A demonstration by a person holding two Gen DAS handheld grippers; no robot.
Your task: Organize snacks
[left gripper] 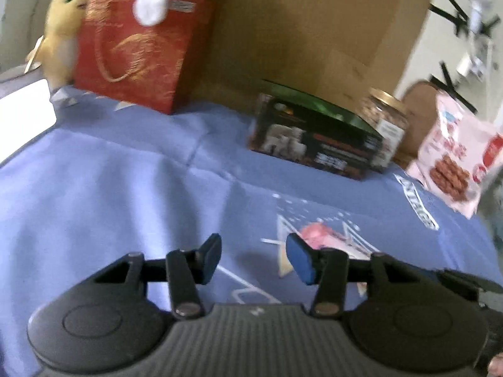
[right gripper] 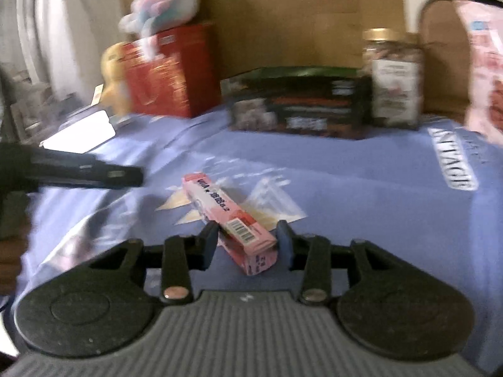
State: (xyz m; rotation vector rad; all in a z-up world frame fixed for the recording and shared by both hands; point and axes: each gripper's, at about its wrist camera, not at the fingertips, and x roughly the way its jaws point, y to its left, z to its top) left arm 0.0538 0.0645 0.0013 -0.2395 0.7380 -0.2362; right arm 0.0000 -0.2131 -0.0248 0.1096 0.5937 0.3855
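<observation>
Straddling a slim pink snack box (right gripper: 231, 221) on a blue printed cloth (right gripper: 361, 194), the right gripper (right gripper: 248, 235) stands with its jaws partly apart, a pad on either side of the box's near end; the blur does not settle whether the pads press on it. The box lies at a slant, barcode up. Only the right wrist view shows this; from the left wrist camera the same pink box (left gripper: 317, 235) peeks out just behind the right-hand pad. The left gripper (left gripper: 253, 259) hangs over the cloth (left gripper: 110, 188) with its jaws partly apart and nothing between them. Seen from the right wrist, that left gripper (right gripper: 125, 176) reaches in from the left edge as a dark bar. Farther back, both views take in a dark flat snack box (left gripper: 317, 139) lying beside a gold-lidded glass jar (left gripper: 388, 114), a pink biscuit bag (left gripper: 456, 157) at the right, a red gift bag (left gripper: 135, 50) with a yellow plush chick (left gripper: 63, 31) at its side, and a large cardboard box (left gripper: 314, 25) behind. Only the left wrist view catches black crossed bars (left gripper: 456, 15) against the wall at far right.
</observation>
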